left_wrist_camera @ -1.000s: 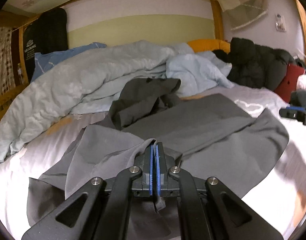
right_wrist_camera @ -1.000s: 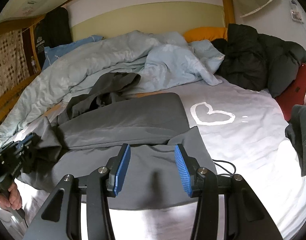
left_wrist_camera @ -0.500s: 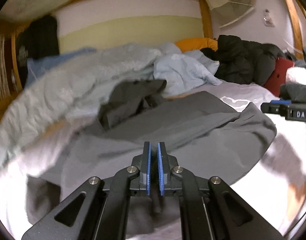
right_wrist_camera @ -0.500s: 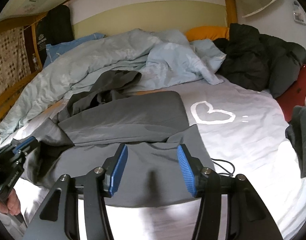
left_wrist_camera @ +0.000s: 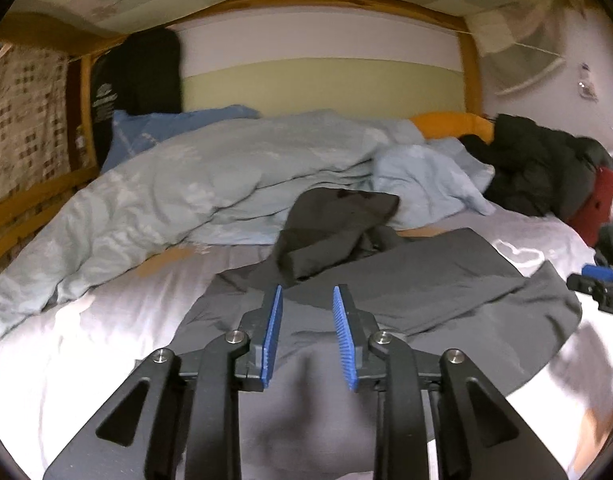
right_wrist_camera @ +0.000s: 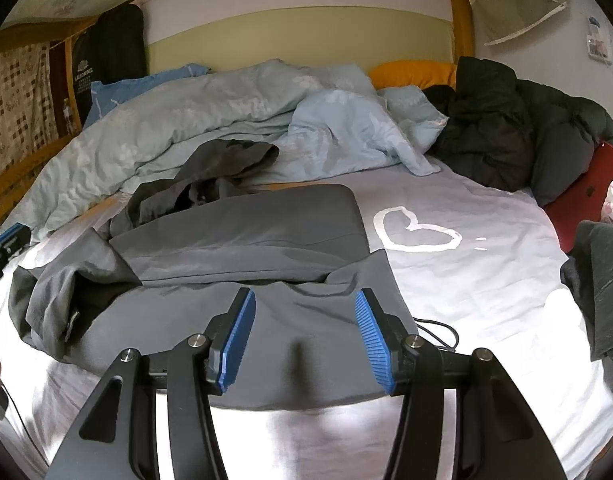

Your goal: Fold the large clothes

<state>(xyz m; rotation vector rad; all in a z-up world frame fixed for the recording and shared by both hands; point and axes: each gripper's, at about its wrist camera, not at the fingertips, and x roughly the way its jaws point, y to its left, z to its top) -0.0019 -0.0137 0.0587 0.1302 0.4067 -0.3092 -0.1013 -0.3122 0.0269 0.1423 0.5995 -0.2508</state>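
A large dark grey garment point(left_wrist_camera: 426, 280) lies spread on the white sheet, partly folded, with a crumpled darker part at its far end. My left gripper point(left_wrist_camera: 307, 292) hovers over its near left part. The jaws are opening and no cloth is between the blue pads. In the right wrist view the same garment point(right_wrist_camera: 246, 232) lies flat, and my right gripper point(right_wrist_camera: 303, 294) stands open just above its near edge, holding nothing. Each gripper shows at the other view's edge: the right gripper point(left_wrist_camera: 598, 288) and the left gripper point(right_wrist_camera: 2, 248).
A rumpled light blue duvet point(right_wrist_camera: 210, 120) fills the back of the bed. A black puffy jacket point(right_wrist_camera: 506, 128), a red flat item point(right_wrist_camera: 582, 204) and dark folded clothes point(right_wrist_camera: 602, 280) lie on the right. A thin black cable point(right_wrist_camera: 438, 328) lies on the white sheet point(right_wrist_camera: 466, 280).
My left gripper has let go of the grey cloth fold it pinched, opened its jaws and lifted away. The fold now lies on the bed. My right gripper has stayed put.
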